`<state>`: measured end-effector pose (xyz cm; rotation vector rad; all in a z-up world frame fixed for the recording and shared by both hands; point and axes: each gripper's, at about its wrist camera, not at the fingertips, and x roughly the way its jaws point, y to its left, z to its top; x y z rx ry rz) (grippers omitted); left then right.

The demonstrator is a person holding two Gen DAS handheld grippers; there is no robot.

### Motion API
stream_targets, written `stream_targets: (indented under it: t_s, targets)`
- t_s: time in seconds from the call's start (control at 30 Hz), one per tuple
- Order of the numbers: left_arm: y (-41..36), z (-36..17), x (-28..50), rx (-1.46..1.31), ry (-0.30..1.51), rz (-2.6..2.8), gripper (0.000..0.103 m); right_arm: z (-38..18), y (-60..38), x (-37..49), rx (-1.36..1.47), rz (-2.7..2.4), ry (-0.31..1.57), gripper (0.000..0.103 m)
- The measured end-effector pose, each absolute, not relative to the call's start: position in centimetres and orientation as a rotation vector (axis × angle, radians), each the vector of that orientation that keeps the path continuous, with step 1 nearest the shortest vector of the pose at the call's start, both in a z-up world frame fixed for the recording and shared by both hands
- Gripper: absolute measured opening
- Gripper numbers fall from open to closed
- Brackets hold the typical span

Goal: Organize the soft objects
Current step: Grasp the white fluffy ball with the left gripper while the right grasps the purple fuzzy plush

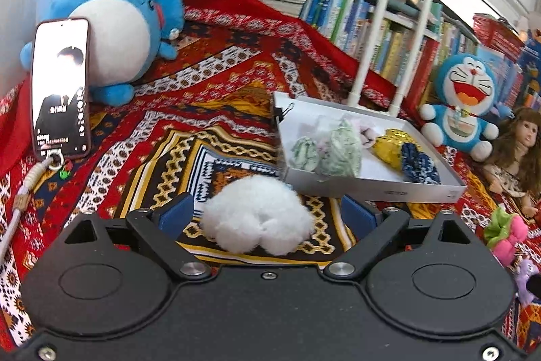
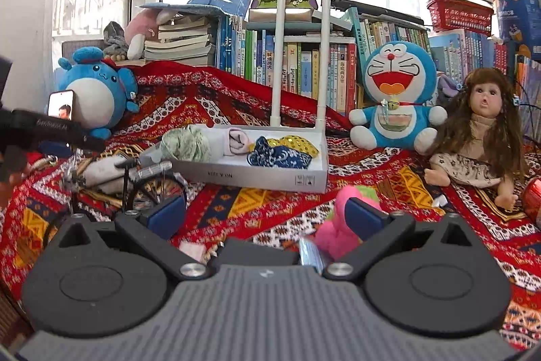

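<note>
Fluff ball between the left fingers, not yet gripped.
White fluff ball (image 1: pixel 258 213) lies on the patterned cloth (image 1: pixel 209 110) inside the spread left gripper (image 1: pixel 267 213), short of the box (image 1: pixel 372 188) (right gripper (image 2: pixel 267 215) also released, pink toy (image 2: pixel 338 225) against its right finger).

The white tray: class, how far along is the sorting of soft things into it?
Done: the white tray already holds a green scrunchie, a navy one and a yellow sequinned one.
In hand: nothing is gripped; the open left claw brackets a white fluffy scrunchie, and the open right claw nears a pink-and-green scrunchie.
Left: both go in.
</note>
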<state>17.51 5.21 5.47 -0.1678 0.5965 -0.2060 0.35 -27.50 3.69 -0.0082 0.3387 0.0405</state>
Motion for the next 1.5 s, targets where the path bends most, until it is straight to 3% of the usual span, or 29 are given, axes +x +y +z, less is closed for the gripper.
stream_targets:
  t_s: [0.23,0.57,1.5]
  targets:
    - [5.9,4.0,18.4,-0.18,0.619,-0.181,0.093,2.2,-27.6,-1.4,-0.011,-0.013,0.311,0.103]
    - [6.0,2.9,18.6,-0.175,0.637,-0.171,0.093,0.7,-30.5,-2.9,0.079,-0.16,0.319,0.095]
    - [4.4,1.2,20.4,-0.161,0.673,-0.16,0.093,-2.2,-33.8,-2.1,0.167,-0.357,0.418,0.095]
